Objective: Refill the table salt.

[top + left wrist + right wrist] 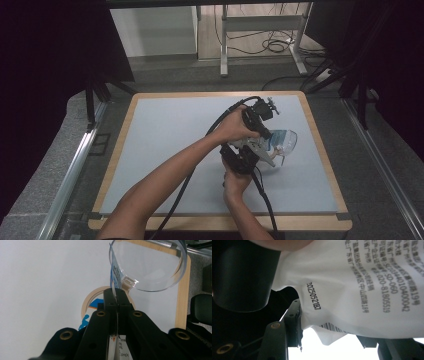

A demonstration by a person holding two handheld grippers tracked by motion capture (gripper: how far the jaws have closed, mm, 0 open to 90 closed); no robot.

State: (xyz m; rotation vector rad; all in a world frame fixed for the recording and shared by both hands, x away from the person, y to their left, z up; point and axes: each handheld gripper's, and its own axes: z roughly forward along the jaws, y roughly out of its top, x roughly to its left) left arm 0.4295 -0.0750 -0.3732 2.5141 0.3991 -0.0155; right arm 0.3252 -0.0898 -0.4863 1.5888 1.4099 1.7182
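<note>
Pale grey tabletop (165, 150), wood-edged; tape roll (93, 295) lying flat.

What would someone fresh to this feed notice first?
Two hands meet at the right middle of the grey table, both grippers on a white printed packet. The left gripper pinches the packet's thin edge between shut jaws. Just beyond it a clear round bowl tilts open, with a roll of tape lying behind the jaws.

White packet (367, 290), black print
</note>
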